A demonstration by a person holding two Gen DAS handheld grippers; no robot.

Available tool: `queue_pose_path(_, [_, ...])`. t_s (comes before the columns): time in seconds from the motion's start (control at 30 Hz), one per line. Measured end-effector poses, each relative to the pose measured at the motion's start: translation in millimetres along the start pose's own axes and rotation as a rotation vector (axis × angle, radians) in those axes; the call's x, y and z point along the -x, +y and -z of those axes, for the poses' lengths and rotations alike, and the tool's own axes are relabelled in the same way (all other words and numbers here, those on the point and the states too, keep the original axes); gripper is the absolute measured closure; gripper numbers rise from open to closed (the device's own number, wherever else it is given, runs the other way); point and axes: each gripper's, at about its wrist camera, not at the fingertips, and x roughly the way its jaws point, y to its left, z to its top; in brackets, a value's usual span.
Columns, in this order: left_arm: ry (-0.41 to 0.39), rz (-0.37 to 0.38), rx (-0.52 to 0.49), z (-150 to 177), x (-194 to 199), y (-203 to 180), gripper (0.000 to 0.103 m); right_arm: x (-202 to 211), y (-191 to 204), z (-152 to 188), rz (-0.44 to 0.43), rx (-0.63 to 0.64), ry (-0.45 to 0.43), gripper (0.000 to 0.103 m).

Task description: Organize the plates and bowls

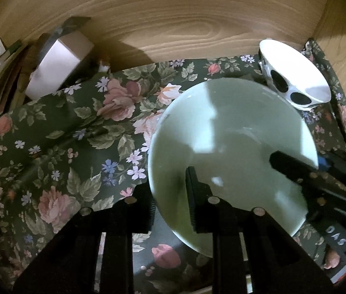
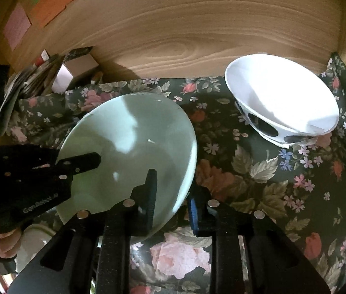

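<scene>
Both my grippers, left (image 1: 170, 196) and right (image 2: 173, 196), have their fingers clamped on opposite rims of the pale green plate (image 1: 231, 147), above the floral cloth (image 1: 63, 134), near the spotted white bowl (image 2: 280, 103).

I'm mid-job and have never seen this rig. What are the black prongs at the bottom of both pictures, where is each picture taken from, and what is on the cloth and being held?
The prongs are two-finger grippers held by a person, one per hand; each carries a fisheye camera looking along its fingers. One picture is from the left gripper, the other from the right gripper. Both straddle the rim of a pale green plate from opposite sides, one finger above and one beneath, apparently gripping it. It lies over a floral cloth before a wooden wall. A white bowl with black spots sits apart, tilted. Boxes and papers crowd the far left corner.
</scene>
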Motion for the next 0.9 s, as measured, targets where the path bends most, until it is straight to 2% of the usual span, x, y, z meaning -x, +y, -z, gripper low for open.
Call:
queue_pose_path(0.17, [-0.010, 0.012, 0.016, 7, 14, 2, 0.082, 17, 4, 3, 0.000, 0.003, -0.032, 0.083])
queue_pose_path(0.5, [-0.114, 0.024, 0.042, 21, 71, 8, 0.082, 66, 25, 7, -0.014, 0.025, -0.125, 0.083])
queue_pose_path(0.9, [-0.197, 0.017, 0.097, 59, 134, 32, 0.082, 103, 68, 23, -0.049, 0.080, -0.186, 0.083])
